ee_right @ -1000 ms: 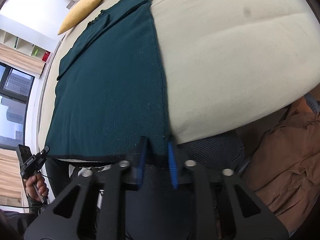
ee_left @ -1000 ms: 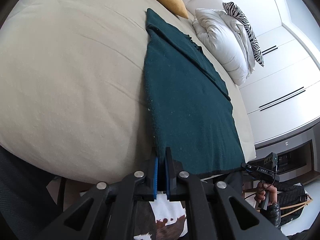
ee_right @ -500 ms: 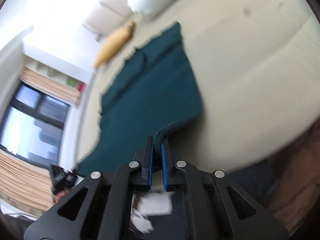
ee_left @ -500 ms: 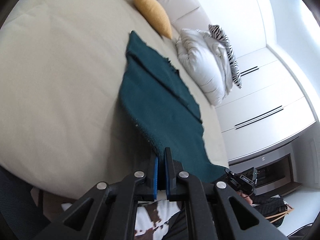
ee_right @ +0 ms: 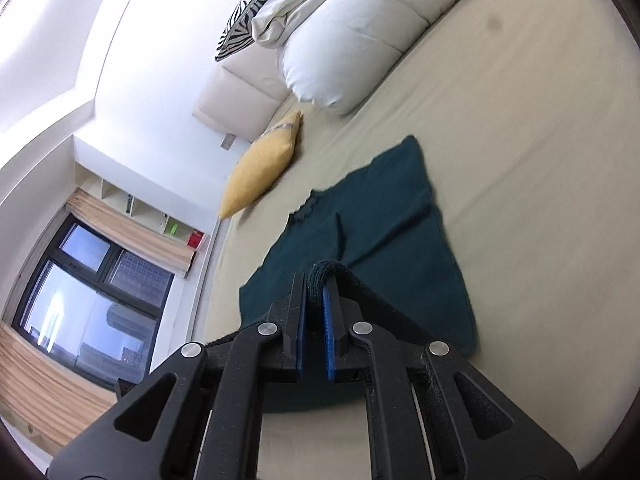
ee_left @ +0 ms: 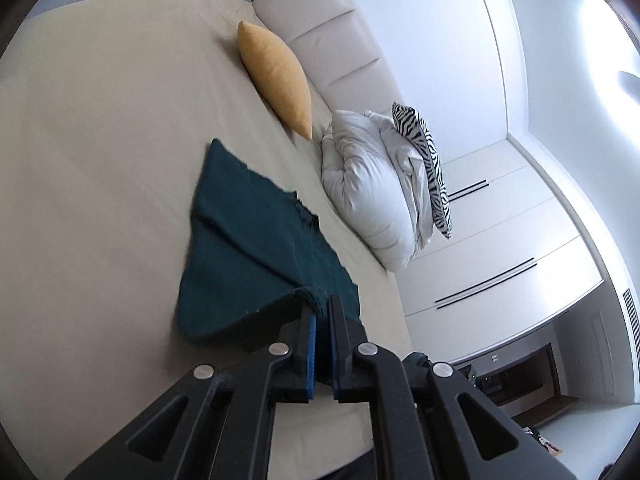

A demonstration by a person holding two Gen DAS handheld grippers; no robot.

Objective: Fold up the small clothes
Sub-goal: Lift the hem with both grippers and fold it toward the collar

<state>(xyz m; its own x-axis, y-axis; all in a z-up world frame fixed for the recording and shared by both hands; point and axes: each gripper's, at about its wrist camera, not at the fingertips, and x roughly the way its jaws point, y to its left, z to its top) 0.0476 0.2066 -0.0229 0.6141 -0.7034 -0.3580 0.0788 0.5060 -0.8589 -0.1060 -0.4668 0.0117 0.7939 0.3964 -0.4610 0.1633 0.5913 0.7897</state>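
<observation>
- Big beige bed sheet filling most of both views, padded cream headboard at the far end.
- Bunched white duvet at the far right of the bed, zebra-print cushion leaning on it, mustard yellow pillow to its left by the headboard.
- Dark teal knitted garment lying mid-bed, far part flat on the sheet, near hem lifted off it and doubling back over the rest. Long axis running near-to-far, straight ahead of both claws.
- Left gripper clenched on the hem's left corner, blue pads squeezing a wad of knit.
- Right gripper clamped on the right corner of the same hem, fold of teal knit bulging out between the pads.
- Key bit for the coming move: neckline end lying dead ahead and farther away than both pinched corners, so probably just carrying the hem forward along that axis and laying it on the far edge. Neither hand looking clearly closer; keeping them level likely matters for a square fold.
- Roughly mid-fold, by the look of it.
</observation>
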